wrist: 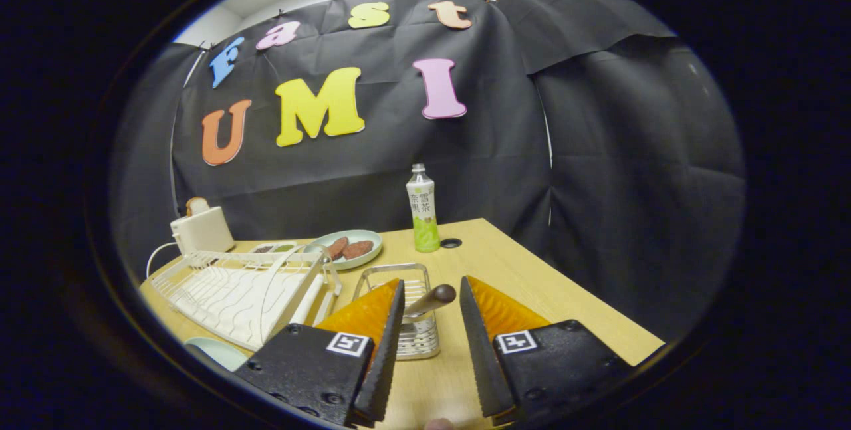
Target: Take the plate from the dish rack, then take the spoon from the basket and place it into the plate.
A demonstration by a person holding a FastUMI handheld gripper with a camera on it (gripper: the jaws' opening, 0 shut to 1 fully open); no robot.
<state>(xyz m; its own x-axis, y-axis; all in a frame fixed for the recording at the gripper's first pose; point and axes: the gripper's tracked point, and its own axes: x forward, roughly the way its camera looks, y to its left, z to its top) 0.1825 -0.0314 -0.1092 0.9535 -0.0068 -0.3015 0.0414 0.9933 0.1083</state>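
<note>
- The claw (431,289) hangs low over a pale wooden counter (532,284), its two fingers parted with a clear gap between them and pressing on nothing.
- The spoon (431,300) stands tilted in a wire basket (407,310); its rounded brown handle end rises into the gap between the fingertips, nearer the left finger, and whether it touches that finger cannot be told.
- The basket, a small cage of thin bright wire, sits just ahead of the fingers, partly hidden behind the left one.
- A pale blue-green plate (214,352) lies flat on the counter beside the left finger, in front of the dish rack (239,290), with only part of its rim in view.
- The dish rack, white wire over a ribbed white tray, stands left of the basket.
- Beyond the rack sits a white toaster (201,230) with a slice of bread (196,204) showing at its top, a cord trailing from it.
- A second plate (346,248) behind the basket carries two dark brown oval pieces of food (349,248).
- A clear plastic bottle (422,217) with a green lower half stands upright near a round hole (451,242) in the counter.
- Creased black cloth (598,184) walls the booth behind.
</note>
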